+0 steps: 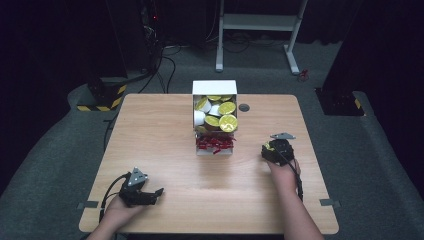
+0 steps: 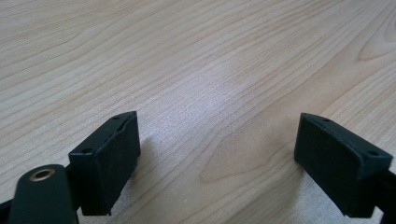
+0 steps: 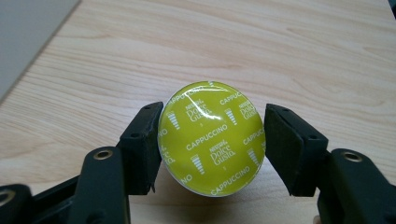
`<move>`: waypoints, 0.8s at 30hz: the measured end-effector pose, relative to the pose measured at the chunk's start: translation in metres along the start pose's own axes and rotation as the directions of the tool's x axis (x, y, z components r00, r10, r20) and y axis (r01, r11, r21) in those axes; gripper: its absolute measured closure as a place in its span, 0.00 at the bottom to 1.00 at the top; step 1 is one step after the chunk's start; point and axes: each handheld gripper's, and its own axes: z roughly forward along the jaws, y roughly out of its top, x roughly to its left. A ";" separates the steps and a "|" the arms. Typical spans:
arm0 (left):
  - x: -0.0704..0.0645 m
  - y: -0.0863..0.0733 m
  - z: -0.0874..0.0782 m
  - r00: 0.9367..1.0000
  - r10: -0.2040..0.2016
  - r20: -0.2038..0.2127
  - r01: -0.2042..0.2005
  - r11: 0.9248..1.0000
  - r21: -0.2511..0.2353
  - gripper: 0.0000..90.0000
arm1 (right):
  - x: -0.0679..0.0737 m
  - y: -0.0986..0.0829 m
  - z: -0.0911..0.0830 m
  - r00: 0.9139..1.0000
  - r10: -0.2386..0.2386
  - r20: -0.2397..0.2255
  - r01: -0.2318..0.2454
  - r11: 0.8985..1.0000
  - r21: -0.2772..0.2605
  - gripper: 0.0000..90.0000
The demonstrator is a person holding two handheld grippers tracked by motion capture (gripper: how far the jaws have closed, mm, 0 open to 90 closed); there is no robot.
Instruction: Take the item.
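A yellow-green capsule [image 3: 211, 122] printed "Cappuccino" sits between the two black jaws of my right gripper [image 3: 212, 144]. Both pads press its rim, so the gripper is shut on it just above the wood. In the high view that gripper [image 1: 270, 148] is right of a white box [image 1: 215, 87], and a bit of yellow shows at its tip. The box lies open toward me and holds several matching capsules [image 1: 226, 122] above red paper shreds [image 1: 215, 144]. My left gripper [image 1: 156, 193] rests near the front left of the table. Its jaws [image 2: 215, 154] stand wide open over bare wood.
The wooden table [image 1: 165, 125] has a small dark round cap [image 1: 244, 107] right of the box. Beyond the far edge are a white frame's legs [image 1: 255, 30], cables and a striped base [image 1: 102, 97] on grey floor.
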 end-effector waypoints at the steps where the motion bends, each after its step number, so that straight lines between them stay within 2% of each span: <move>1: 0.000 0.000 0.000 1.000 0.000 0.000 0.000 1.000 0.000 0.16 | -0.001 -0.001 0.001 1.000 0.000 0.003 0.000 1.000 0.003 0.45; 6: 0.000 0.000 0.000 1.000 0.000 0.000 0.000 1.000 0.000 0.16 | -0.007 -0.001 0.004 1.000 0.020 0.014 -0.020 1.000 0.004 0.45; 13: 0.000 0.000 0.000 1.000 -0.001 -0.001 0.001 1.000 0.000 0.16 | -0.008 -0.001 0.006 1.000 0.019 0.017 -0.019 1.000 0.003 0.45; 24: 0.000 0.000 0.000 1.000 0.000 0.000 0.000 1.000 0.000 0.16 | -0.009 0.002 0.008 1.000 0.023 -0.006 -0.022 1.000 0.006 0.43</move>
